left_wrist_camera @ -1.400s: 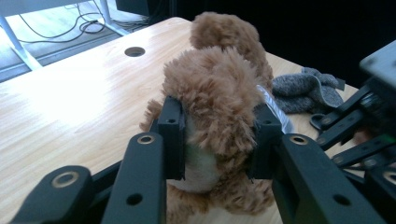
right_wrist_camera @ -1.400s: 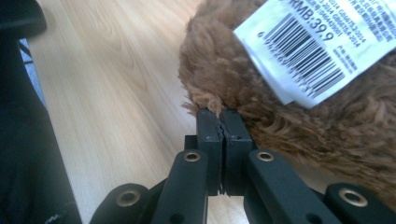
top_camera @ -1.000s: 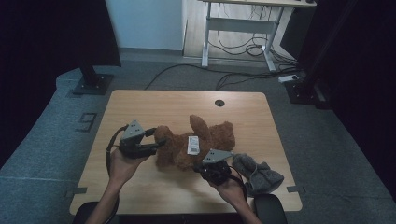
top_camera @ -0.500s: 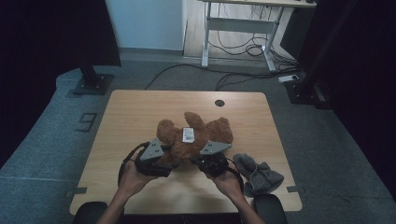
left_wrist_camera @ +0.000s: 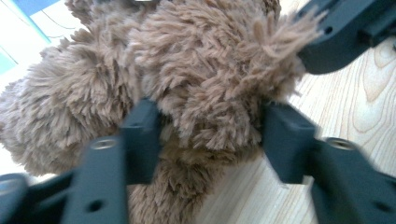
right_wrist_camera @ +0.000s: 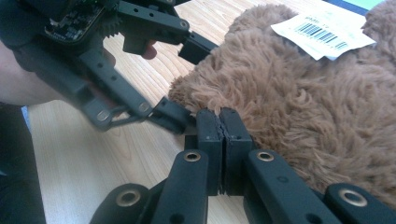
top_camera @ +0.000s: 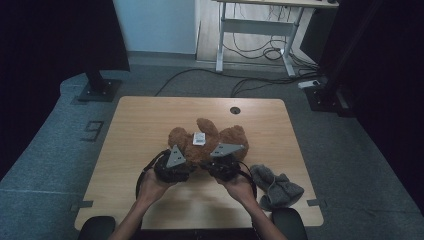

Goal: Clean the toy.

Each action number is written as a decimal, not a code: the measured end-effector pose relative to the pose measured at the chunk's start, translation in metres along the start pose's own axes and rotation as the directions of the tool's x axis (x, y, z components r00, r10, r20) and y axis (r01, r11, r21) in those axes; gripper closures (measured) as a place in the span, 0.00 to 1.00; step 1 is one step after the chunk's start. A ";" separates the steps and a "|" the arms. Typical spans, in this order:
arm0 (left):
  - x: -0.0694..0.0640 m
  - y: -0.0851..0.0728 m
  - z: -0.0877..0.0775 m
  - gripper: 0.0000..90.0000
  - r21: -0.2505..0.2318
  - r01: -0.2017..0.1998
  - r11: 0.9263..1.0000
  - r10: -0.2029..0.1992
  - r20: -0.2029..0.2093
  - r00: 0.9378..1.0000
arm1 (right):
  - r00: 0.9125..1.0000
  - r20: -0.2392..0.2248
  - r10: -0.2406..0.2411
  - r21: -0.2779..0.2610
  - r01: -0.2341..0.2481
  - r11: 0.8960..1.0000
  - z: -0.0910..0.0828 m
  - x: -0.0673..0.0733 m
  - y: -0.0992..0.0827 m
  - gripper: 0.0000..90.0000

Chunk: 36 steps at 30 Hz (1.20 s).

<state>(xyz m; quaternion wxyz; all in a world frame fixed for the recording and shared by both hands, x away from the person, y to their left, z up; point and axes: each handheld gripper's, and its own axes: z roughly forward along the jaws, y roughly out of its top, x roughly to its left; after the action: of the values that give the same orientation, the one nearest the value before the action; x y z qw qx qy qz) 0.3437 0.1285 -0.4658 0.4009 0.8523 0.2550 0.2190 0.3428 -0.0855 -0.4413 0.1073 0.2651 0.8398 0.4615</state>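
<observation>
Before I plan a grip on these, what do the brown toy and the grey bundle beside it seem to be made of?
Brown toy: soft plush, long shaggy synthetic-looking fur, matte; the fibres splay around the left gripper. A white paper-like barcode tag lies on it. Grey bundle: apparently knitted or fleecy fabric, matte, crumpled; too small to be certain.

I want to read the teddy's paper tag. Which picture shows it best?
The right gripper view: the white tag lies close up on the brown teddy, barcode visible. In the high view the tag is a tiny white patch. The left gripper view has just fur.
</observation>
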 end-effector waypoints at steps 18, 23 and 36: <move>0.009 -0.001 0.003 0.86 0.001 -0.019 1.000 0.019 0.042 0.999 | 0.984 0.173 0.032 0.051 -0.041 0.998 -0.044 -0.048 0.001 0.40; 0.011 -0.002 0.003 0.85 0.000 -0.011 1.000 0.011 0.052 0.999 | 0.946 0.316 0.078 0.070 -0.105 0.992 -0.064 -0.092 -0.014 0.35; 0.016 -0.003 0.004 0.85 0.000 0.009 1.000 -0.009 0.069 0.998 | 0.967 0.192 0.167 0.098 -0.188 0.977 -0.028 -0.137 -0.043 0.38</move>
<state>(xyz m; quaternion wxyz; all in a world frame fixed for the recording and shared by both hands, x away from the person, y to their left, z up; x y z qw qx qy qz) 0.3574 0.1371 -0.4675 0.4106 0.8581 0.2448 0.1876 0.4309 -0.1987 -0.4709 0.1266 0.3863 0.8246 0.3934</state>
